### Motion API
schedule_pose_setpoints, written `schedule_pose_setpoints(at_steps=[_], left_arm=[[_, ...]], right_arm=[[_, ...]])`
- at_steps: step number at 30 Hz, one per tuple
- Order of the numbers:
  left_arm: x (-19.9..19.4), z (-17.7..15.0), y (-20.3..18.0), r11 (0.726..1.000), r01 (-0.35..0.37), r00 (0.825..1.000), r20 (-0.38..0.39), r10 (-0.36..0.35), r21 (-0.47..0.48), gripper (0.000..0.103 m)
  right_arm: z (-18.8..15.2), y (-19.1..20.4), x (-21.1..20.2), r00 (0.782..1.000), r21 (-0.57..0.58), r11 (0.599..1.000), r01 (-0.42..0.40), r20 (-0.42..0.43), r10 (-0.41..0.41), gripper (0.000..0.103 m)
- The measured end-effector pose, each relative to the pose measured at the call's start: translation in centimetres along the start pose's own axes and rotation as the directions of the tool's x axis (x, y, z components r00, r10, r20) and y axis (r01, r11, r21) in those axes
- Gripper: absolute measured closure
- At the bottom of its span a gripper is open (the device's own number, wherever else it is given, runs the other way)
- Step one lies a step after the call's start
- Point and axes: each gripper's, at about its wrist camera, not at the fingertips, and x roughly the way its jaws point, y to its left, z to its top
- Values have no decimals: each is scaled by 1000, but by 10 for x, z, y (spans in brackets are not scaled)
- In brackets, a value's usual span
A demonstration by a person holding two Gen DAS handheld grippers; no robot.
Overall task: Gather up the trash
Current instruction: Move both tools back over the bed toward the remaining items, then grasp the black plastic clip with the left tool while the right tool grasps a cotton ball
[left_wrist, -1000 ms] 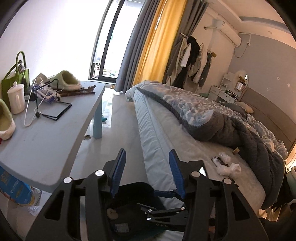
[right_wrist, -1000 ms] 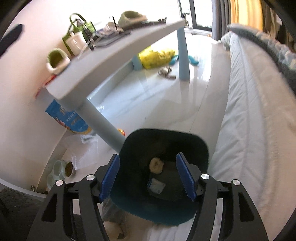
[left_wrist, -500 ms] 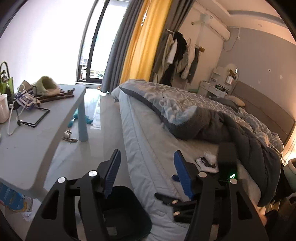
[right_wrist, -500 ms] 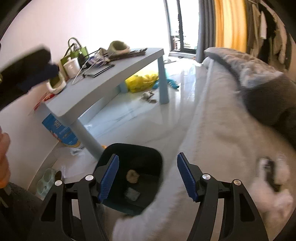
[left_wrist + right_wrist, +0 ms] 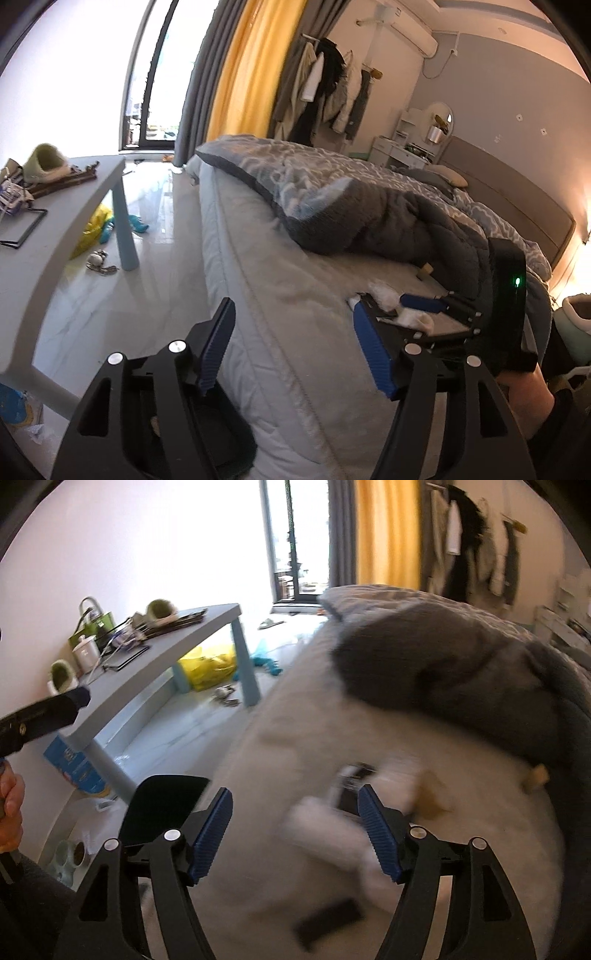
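Right tongs (image 5: pixel 295 834) are hanging over the bed with the jaws spread and nothing pinched between them; they've just been opening a bit wider. Straight ahead of them, just past the right-hand blue pad, sits the trash pile (image 5: pixel 354 805): white crumpled tissue plus a dark wrapper, on the bare mattress (image 5: pixel 480 812) in the lower middle of that view. It's motion-blurred, so I can't tell its exact outline, but it seems to stretch roughly left-to-right across the frame. Left tongs (image 5: pixel 295 347) have also just been opening, nothing between them either, and they sit over the mattress edge. From the left view, the same white tissue (image 5: pixel 384 291) shows at centre right, with the right tongs' blue pad right next to it. So the right hand is clearly the nearer one, I'd say the grab is its job. The black bin (image 5: pixel 162 805) is down on the floor at lower left, beside the bed and near the grey table (image 5: pixel 177 653). Gray blanket (image 5: pixel 461 672) is bunched up behind the trash, upper right.
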Motion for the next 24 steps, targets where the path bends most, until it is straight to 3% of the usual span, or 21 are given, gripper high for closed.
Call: schedule_pose_setpoints(at_steps=[9,13,24], left_arm=[[23,-8,-34,997,72,996,-63,-69,42,30],[32,-14,-53,991,110,990,-94,-102,80,28],[65,-37,-94,973,171,967,-216,-136,156,27]], right_arm=[[-27,-46,1,998,54,998,39,-41,-36,31],[-36,-61,2,999,108,994,19,-46,-14,31],[-54,-89,-2,997,165,985,54,-65,-44,33]])
